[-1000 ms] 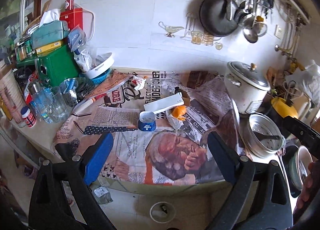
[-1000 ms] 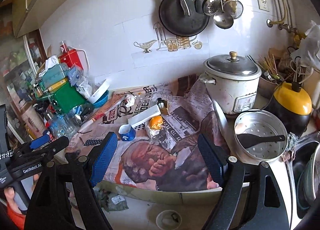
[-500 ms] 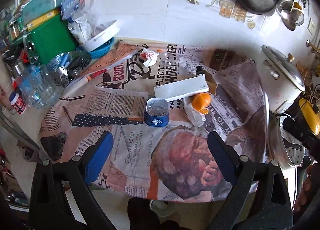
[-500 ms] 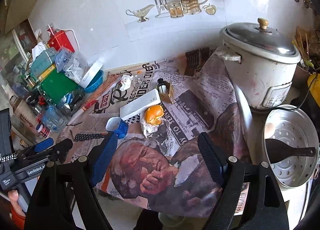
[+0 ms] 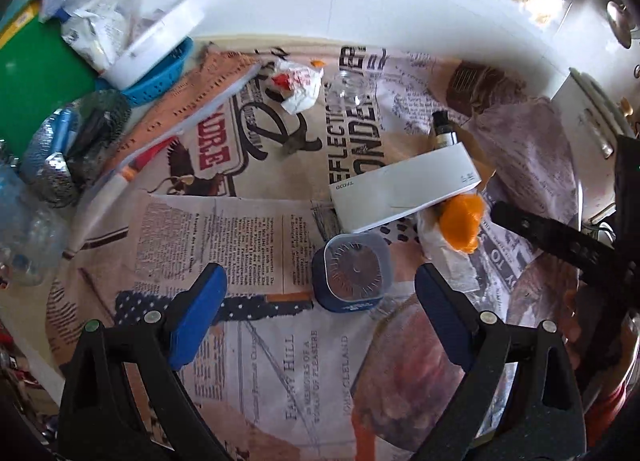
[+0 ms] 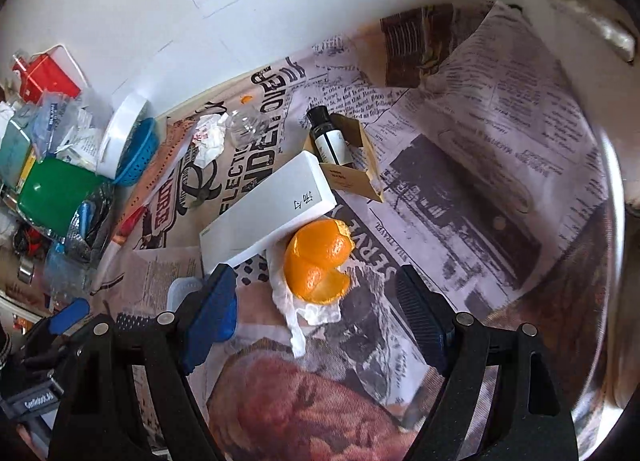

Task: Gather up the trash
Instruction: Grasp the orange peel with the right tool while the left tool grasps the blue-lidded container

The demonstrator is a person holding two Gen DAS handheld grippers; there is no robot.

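Both grippers gape: left gripper [image 5: 320, 301] over one blue tub [image 5: 352, 277], right gripper [image 6: 316, 301] over one orange peel [image 6: 318, 261].

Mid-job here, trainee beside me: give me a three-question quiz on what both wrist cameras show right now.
1. True or false: the right gripper is shut on the orange peel.
2. What lies nearest ahead of the left gripper: A) blue tub, B) white box, C) crumpled wrapper?
3. Fill in: the orange peel rests on a white ____.

Key: 1 false, it is open and above the peel; 2 A; 3 tissue.
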